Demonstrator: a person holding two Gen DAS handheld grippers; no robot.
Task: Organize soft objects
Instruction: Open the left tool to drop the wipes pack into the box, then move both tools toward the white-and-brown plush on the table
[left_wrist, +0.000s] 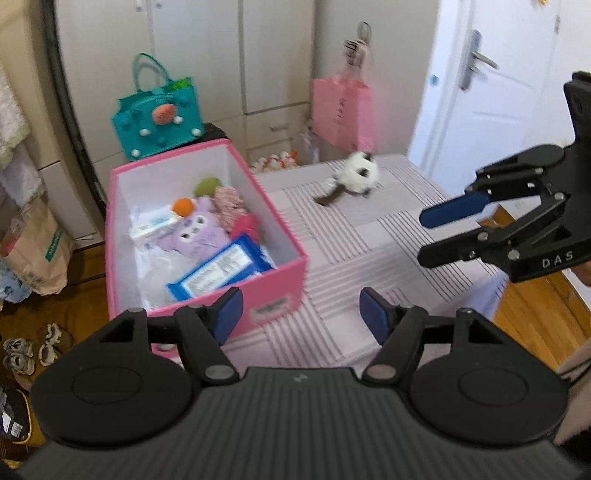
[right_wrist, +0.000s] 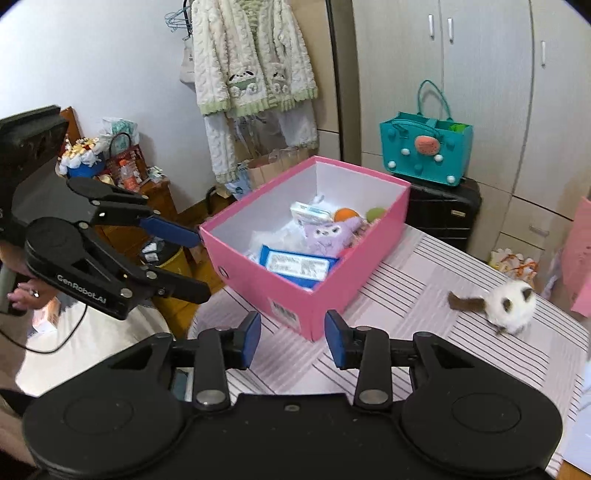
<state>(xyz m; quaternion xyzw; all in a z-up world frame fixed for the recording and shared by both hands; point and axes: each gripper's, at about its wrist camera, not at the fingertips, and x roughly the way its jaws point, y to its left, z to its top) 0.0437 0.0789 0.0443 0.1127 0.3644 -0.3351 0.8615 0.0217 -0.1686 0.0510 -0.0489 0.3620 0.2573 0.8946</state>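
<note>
now both grippers, left gripper and right gripper, are hovering with jaws apart and empty; next probably fetching the plush cat for the pink box.

1 pink box. Inside: 1 purple plush, 1 blue wipes pack, 1 white pack, 1 orange ball, 1 green plush. 1 white-brown plush cat outside on striped cover. 2 claws: left, right. 1 teal bag.
</note>
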